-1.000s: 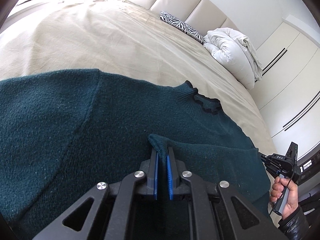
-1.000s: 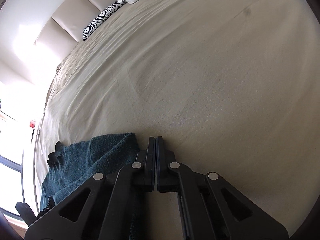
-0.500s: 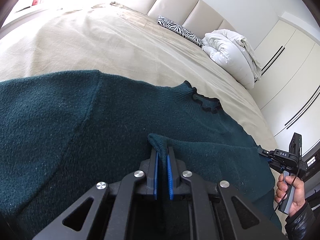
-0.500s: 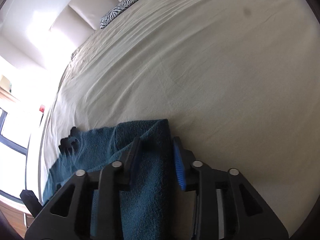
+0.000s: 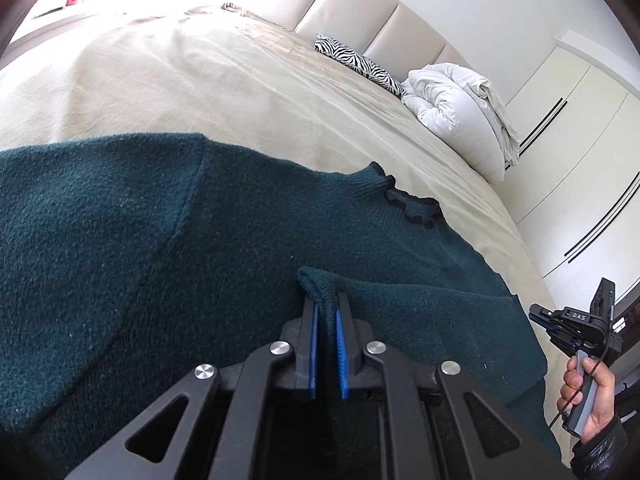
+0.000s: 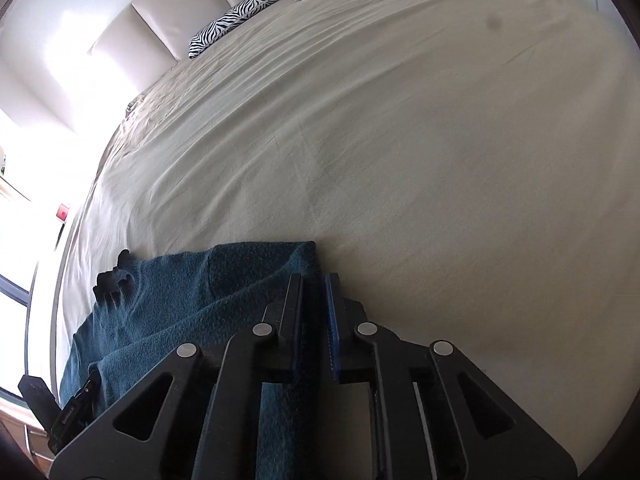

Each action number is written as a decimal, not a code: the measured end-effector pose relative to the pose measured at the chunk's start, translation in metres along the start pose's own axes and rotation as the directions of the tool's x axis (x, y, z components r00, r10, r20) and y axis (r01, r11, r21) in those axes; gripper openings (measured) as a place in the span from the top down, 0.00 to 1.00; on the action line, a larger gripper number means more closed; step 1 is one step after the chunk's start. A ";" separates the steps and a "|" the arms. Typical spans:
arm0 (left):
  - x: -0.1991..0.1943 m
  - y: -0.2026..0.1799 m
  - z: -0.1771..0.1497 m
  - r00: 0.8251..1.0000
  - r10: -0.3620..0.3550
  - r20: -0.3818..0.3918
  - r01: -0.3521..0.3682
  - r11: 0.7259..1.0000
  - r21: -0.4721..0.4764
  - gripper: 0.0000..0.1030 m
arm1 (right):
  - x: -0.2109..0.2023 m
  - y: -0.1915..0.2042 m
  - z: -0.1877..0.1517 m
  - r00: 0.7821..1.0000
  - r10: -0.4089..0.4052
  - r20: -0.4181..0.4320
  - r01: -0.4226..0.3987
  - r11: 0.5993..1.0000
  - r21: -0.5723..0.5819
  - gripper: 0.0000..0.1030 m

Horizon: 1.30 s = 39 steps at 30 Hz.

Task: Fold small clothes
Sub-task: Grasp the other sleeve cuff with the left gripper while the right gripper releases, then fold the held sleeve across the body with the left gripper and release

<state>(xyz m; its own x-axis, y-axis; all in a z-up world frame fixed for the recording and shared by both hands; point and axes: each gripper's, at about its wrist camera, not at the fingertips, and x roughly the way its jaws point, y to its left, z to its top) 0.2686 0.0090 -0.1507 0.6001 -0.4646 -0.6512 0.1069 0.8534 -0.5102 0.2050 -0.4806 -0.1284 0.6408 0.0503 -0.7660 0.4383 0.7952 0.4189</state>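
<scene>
A dark teal knit sweater [image 5: 160, 240] lies on the beige bed, its ruffled collar [image 5: 416, 210] toward the headboard. My left gripper [image 5: 326, 300] is shut on a folded corner of the sweater, over its body. In the right wrist view the sweater [image 6: 180, 296] shows at lower left. My right gripper [image 6: 314, 280] has its jaws narrowly apart around the sweater's right edge, cloth running between them. The right gripper also shows in the left wrist view [image 5: 568, 320], held by a hand at the sweater's far right.
The beige bedspread [image 6: 400, 160] stretches wide beyond the sweater. A zebra-print pillow [image 5: 356, 62] and a white bundled duvet [image 5: 456, 112] lie by the padded headboard. White wardrobe doors [image 5: 580, 140] stand at the right.
My right gripper opened, moved over the sweater's right edge, then narrowed around it. My left gripper stayed shut on its corner, barely moving.
</scene>
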 end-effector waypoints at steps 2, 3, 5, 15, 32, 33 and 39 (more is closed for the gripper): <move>-0.001 0.002 0.000 1.000 -0.001 0.001 0.001 1.000 0.001 0.88 | -0.025 0.008 -0.012 0.996 0.085 0.013 -0.085 0.996 -0.012 0.90; -0.001 0.002 0.000 1.000 -0.002 0.001 0.002 1.000 0.001 0.88 | -0.034 0.016 -0.021 0.992 0.127 -0.003 -0.127 0.991 -0.029 0.90; -0.001 0.002 0.000 1.000 -0.003 0.001 0.003 1.000 0.000 0.88 | -0.040 0.032 -0.040 0.980 0.191 -0.057 -0.195 0.978 -0.070 0.90; -0.012 0.003 0.003 0.999 -0.035 -0.031 0.034 0.999 -0.017 0.86 | -0.028 -0.016 -0.081 0.982 0.177 -0.064 -0.173 0.983 0.057 0.97; -0.279 0.217 -0.054 0.929 0.242 0.278 -0.035 0.808 -0.588 0.23 | -0.170 0.126 -0.137 0.942 0.118 0.313 -0.031 0.962 -0.270 0.20; -0.293 0.232 -0.059 0.916 0.276 0.291 -0.035 0.778 -0.627 0.23 | -0.176 0.138 -0.144 0.930 0.138 0.341 -0.040 0.959 -0.279 0.15; -0.327 0.289 -0.078 0.886 0.307 0.347 0.074 0.644 -0.761 0.25 | -0.161 0.201 -0.165 0.942 0.282 0.180 -0.221 0.928 -0.300 0.14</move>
<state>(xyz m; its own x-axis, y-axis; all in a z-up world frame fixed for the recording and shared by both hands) 0.0415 0.3896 -0.1286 0.8396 -0.0676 -0.5390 -0.4898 0.3353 -0.8048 0.0859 -0.2292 -0.0008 0.8412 0.1630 -0.5155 0.0761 0.9083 0.4114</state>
